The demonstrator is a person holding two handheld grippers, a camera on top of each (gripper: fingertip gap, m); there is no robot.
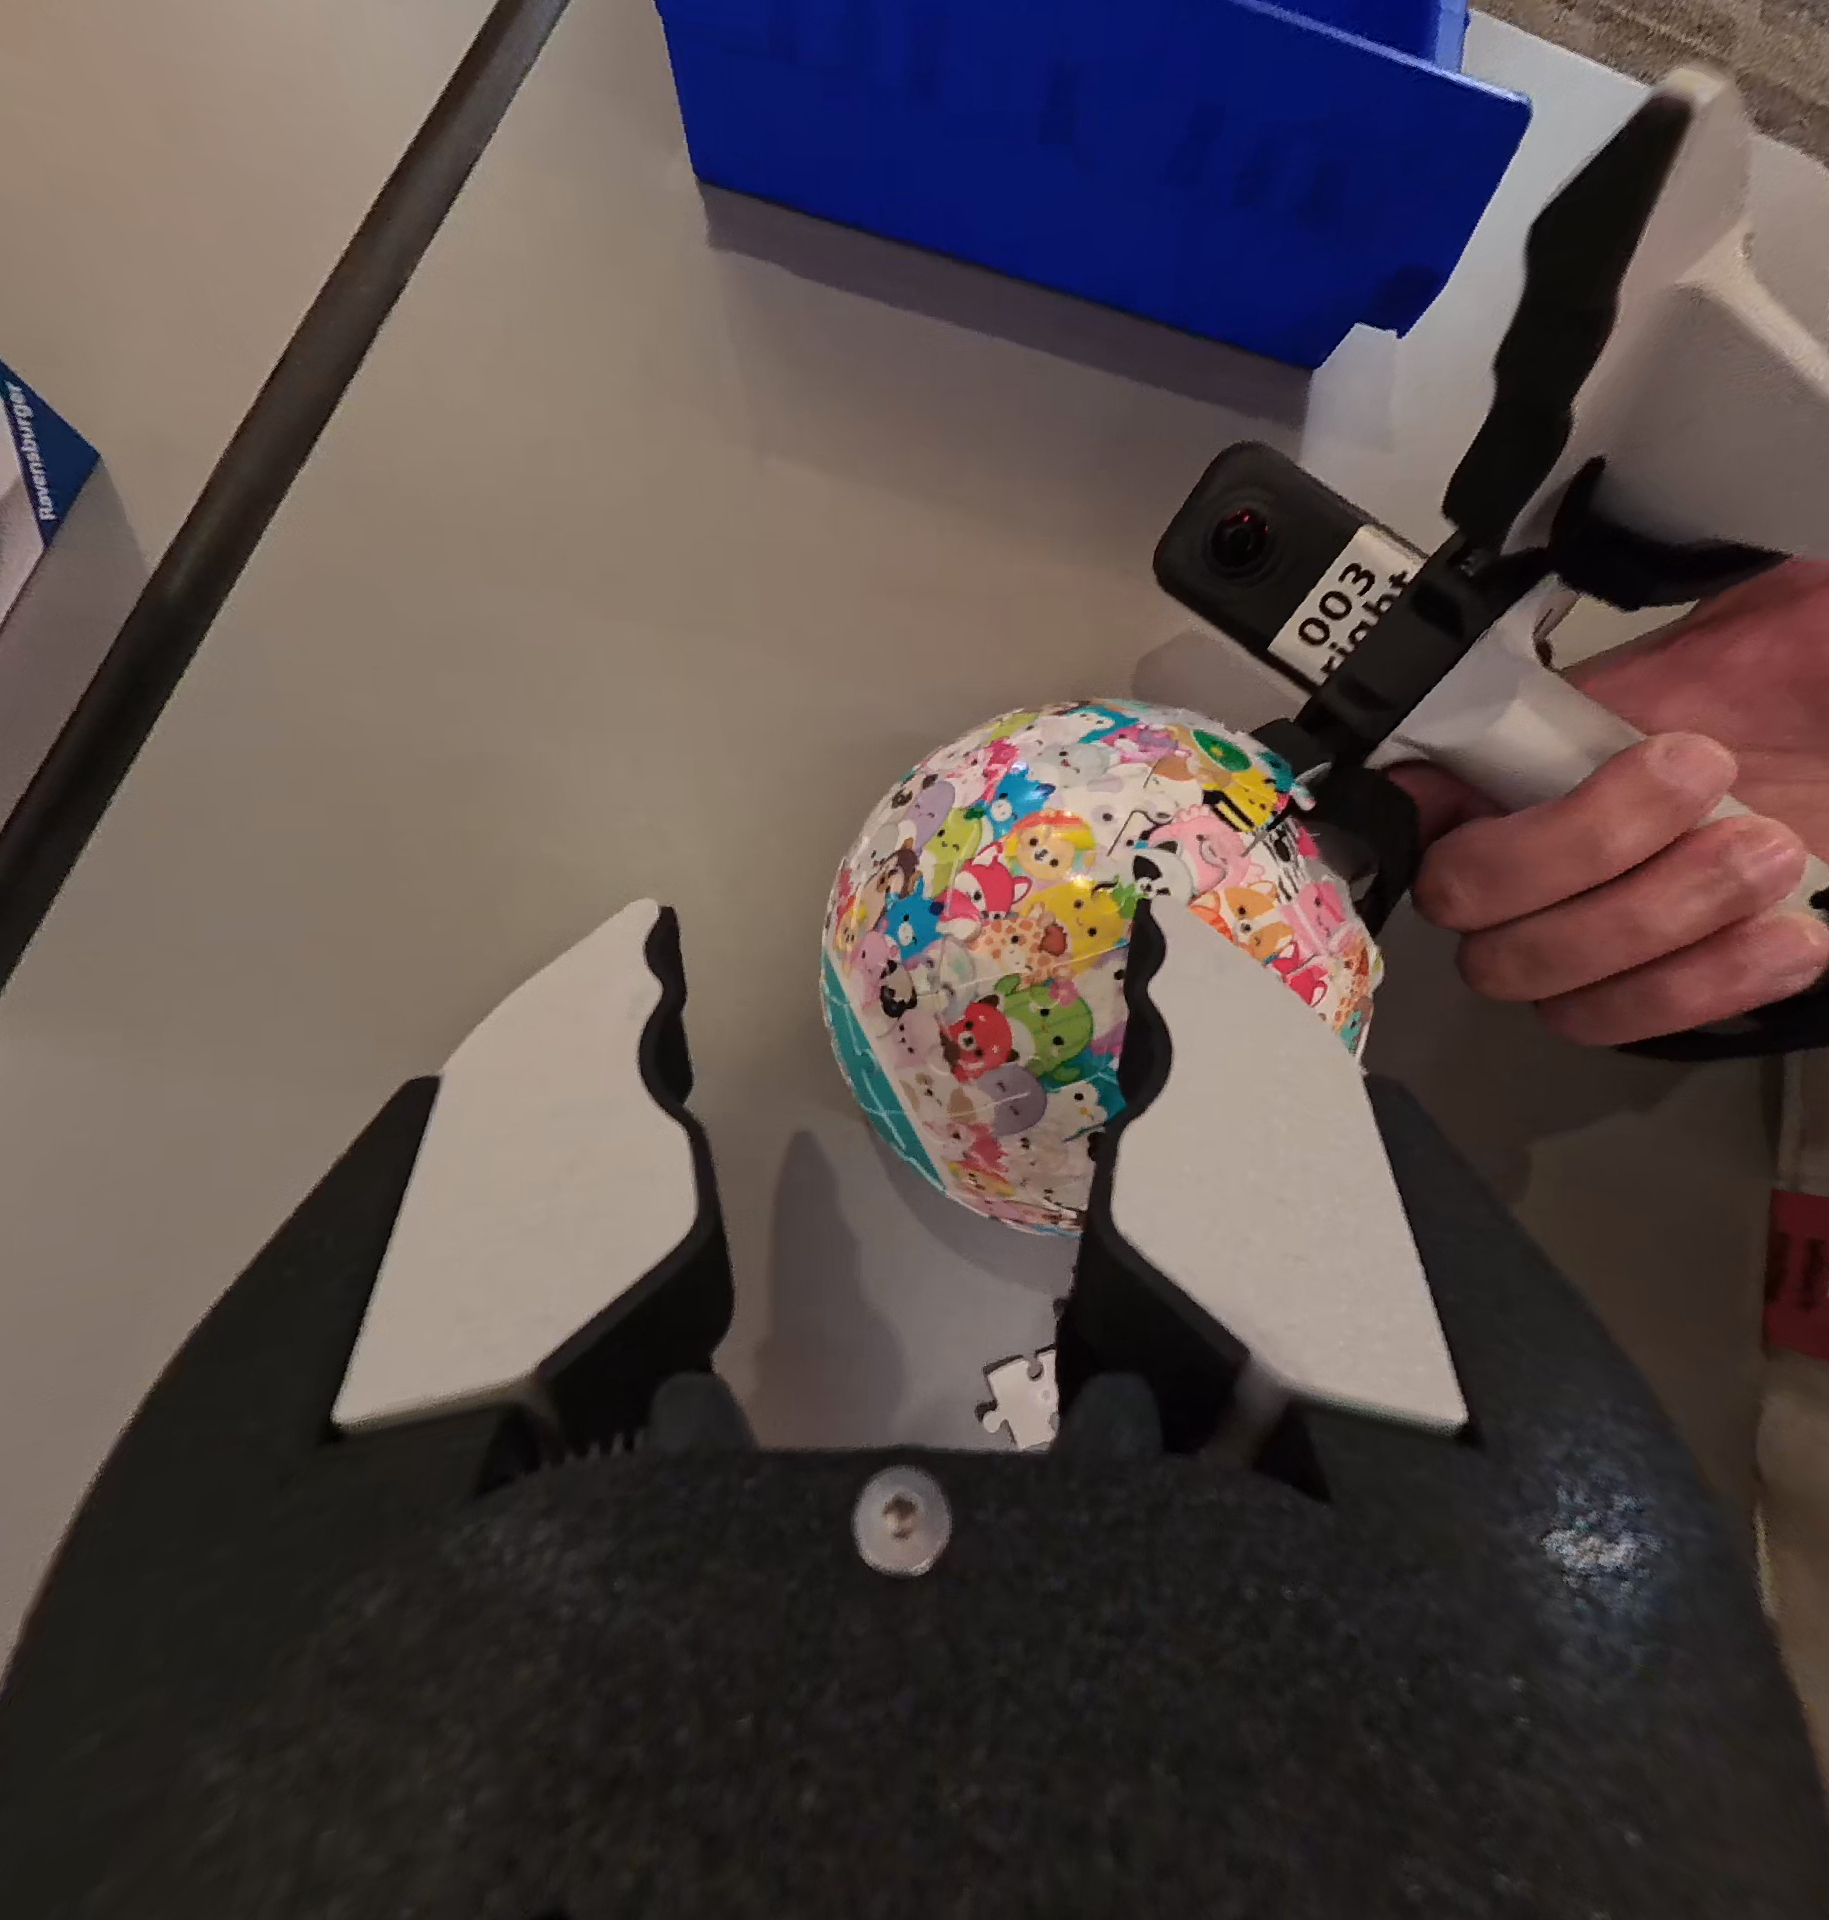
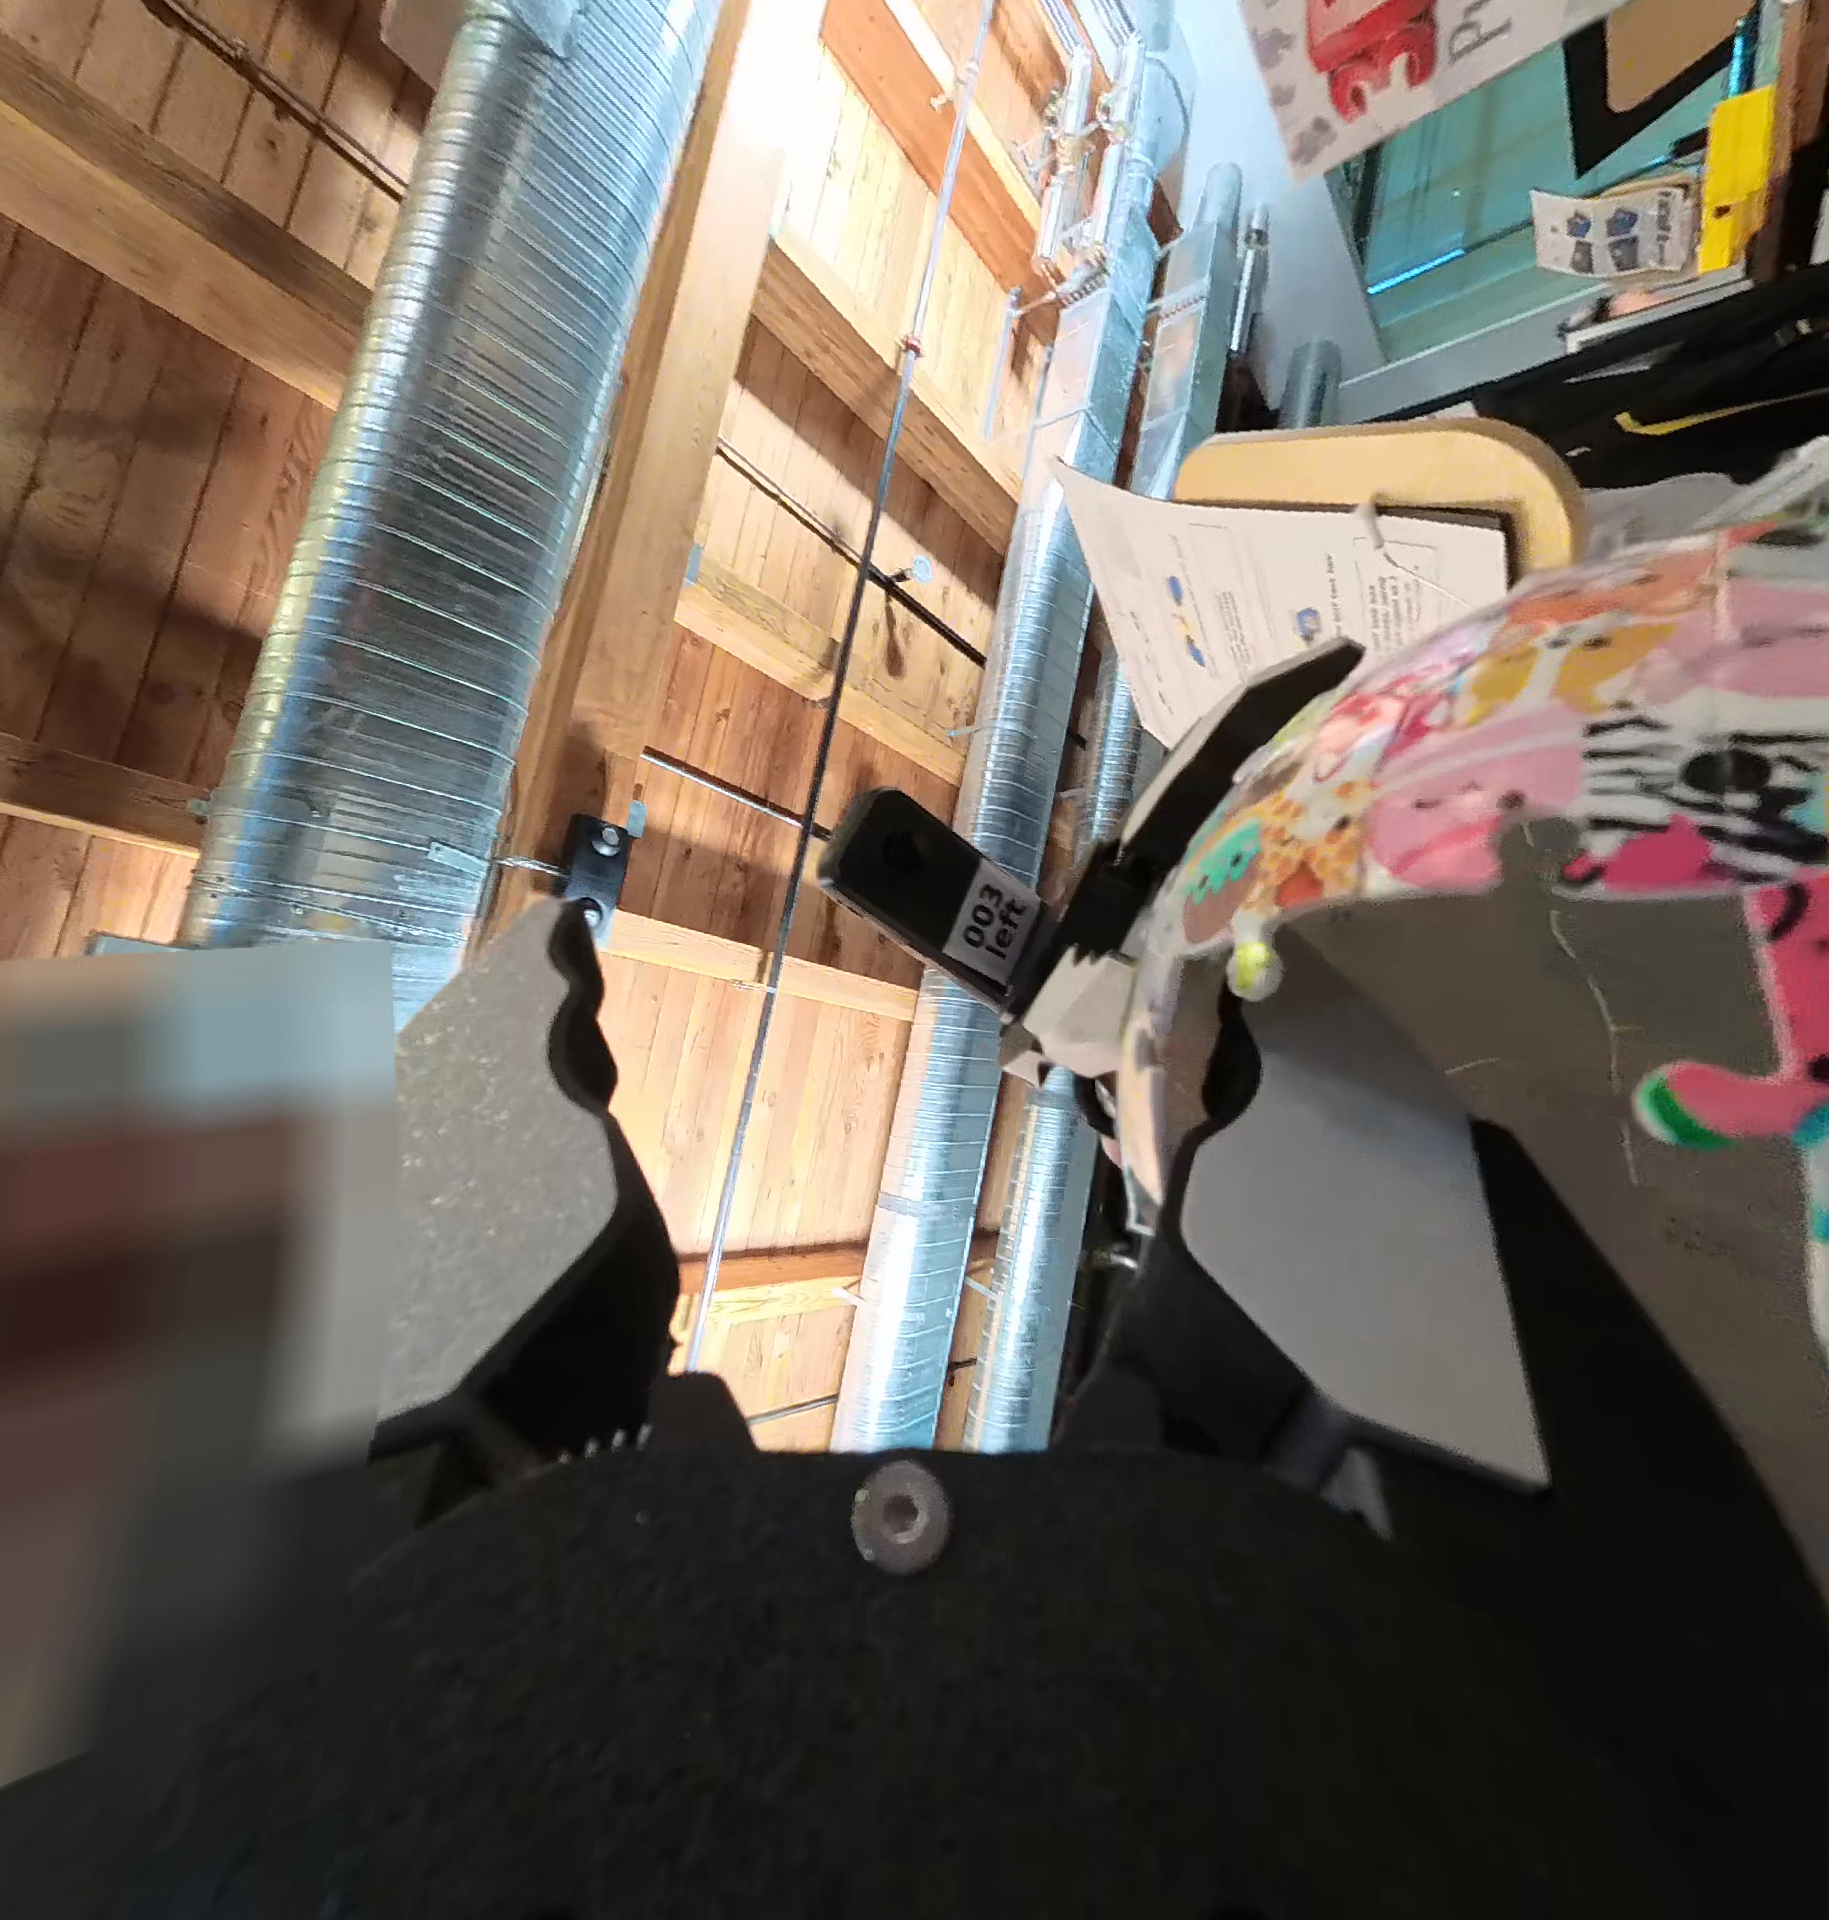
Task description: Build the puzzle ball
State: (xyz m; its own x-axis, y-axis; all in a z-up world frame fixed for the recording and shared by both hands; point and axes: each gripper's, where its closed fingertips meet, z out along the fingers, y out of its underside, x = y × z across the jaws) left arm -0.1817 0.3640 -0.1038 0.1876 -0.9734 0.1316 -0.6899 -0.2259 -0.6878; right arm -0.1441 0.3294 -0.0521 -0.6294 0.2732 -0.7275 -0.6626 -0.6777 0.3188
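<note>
Left claw [image 1: 905, 935] gapes wide, empty; the ball [image 1: 1035, 956] sits beside its right finger on the surface [image 1: 536, 582]. Right claw [image 2: 889, 997], also apart, props the ball's unfinished side, prob. steadying it for a piece [image 1: 1024, 1392].

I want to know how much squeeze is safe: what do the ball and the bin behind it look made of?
The ball looks like thin, glossy printed plastic pieces: it shows highlights, fine seams and a grey inner face at an open gap. The bin looks like matte blue moulded plastic, with even colour and a thin flat wall. Neither can be confirmed by sight.
</note>
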